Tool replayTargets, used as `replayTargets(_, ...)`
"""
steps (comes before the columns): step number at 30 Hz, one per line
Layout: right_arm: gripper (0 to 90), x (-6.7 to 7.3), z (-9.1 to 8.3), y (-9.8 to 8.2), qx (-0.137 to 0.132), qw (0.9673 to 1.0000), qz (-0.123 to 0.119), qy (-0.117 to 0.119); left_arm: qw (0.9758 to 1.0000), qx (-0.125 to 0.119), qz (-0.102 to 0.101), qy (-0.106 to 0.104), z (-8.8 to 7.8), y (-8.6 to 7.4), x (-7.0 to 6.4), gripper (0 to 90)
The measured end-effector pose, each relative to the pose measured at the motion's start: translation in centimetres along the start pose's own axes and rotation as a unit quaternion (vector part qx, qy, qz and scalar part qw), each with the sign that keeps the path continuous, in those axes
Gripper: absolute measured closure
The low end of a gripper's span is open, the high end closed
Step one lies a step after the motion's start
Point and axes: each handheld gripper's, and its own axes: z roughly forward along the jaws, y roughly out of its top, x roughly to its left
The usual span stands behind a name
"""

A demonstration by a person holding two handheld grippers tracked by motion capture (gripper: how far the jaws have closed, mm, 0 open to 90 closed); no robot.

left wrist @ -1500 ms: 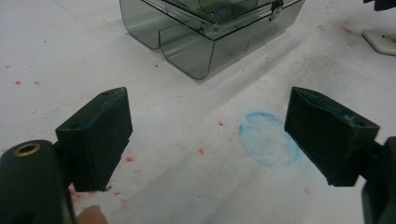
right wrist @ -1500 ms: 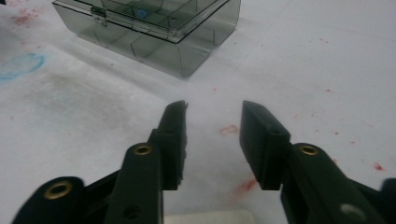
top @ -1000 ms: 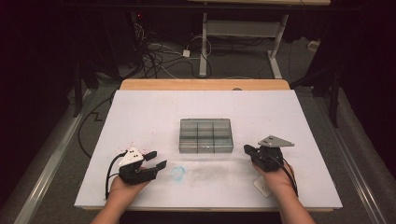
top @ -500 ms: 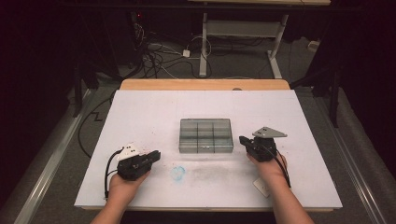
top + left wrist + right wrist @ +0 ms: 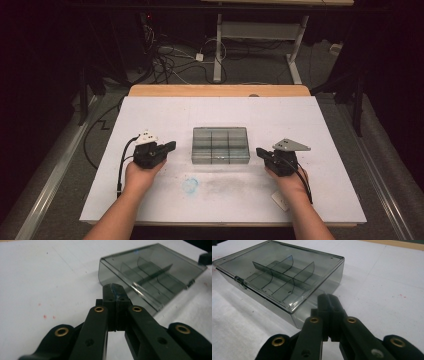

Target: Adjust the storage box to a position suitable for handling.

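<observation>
Mid-counter sits the smoky clear compartment box (image 5: 220, 145), lid closed, dividers visible inside, flat on the white counter (image 5: 150, 112). Left hand-held gripper (image 5: 171, 146) just beside its left end, jaws have just been closing, now pressed together with nothing between them. Right hand-held gripper (image 5: 259, 151) near the box's right end, jaws pressed together too, empty. Faint blue smudge (image 5: 190, 185) on the counter in front of the box.
</observation>
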Motion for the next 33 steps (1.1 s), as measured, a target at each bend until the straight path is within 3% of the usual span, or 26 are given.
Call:
replayTargets(9,90.0,-0.5,-0.6,-0.4,-0.001,1.0000,0.008,-0.003,0.9999,-0.008,-0.012,-0.001,2.7,3.4,1.5,88.0)
replayTargets(16,90.0,-0.4,-0.6,-0.3,-0.004,1.0000,0.006,0.000,0.9999,0.013,-0.009,0.007,5.6,4.8,1.9,88.0)
replayTargets(21,90.0,-0.3,-0.7,-0.3,-0.007,0.9999,0.007,0.004,0.9995,0.027,-0.002,0.013,7.3,5.5,2.1,88.0)
replayTargets(28,90.0,-0.1,-0.6,-0.3,-0.009,0.9999,0.009,0.011,0.9994,0.029,-0.015,0.005,8.8,5.9,2.8,88.0)
replayTargets(33,90.0,0.2,-0.6,-0.2,-0.011,0.9998,0.009,0.013,0.9991,0.038,-0.014,0.012,9.5,5.7,3.0,88.0)
